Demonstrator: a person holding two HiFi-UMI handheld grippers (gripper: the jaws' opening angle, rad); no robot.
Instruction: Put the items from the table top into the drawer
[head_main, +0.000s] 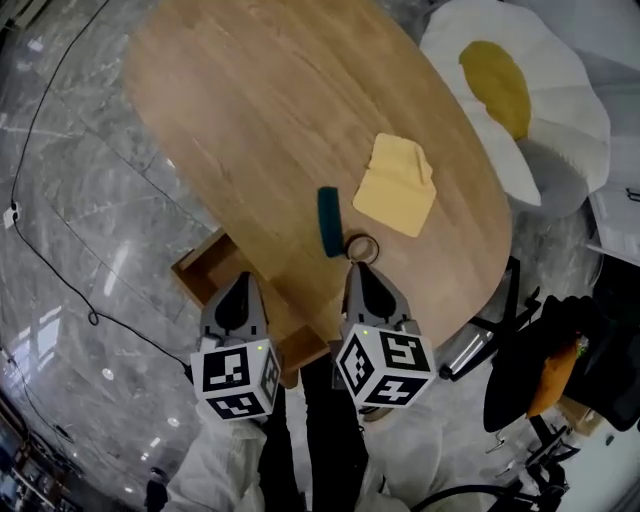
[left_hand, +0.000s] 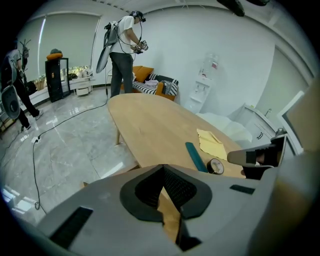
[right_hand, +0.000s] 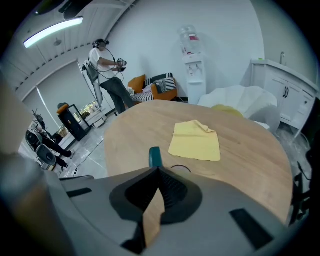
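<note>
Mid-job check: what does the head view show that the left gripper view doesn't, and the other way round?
Only the head view: the left gripper seen from above, and the inside of the open drawer under the wooden table.
Only the left gripper view: a person standing beyond the table's far end, a sofa and a water dispenser by the wall.
Both: the table, yellow cloth, teal strip, tape roll and right gripper.

right gripper (right_hand: 159, 173): jaws together, nothing between | teal bar (right_hand: 155, 156): lying on wooden table (right_hand: 250, 160), just past jaw tips | yellow cloth (right_hand: 195, 142): flat, beyond bar | person (right_hand: 106, 70): standing far behind table
</note>
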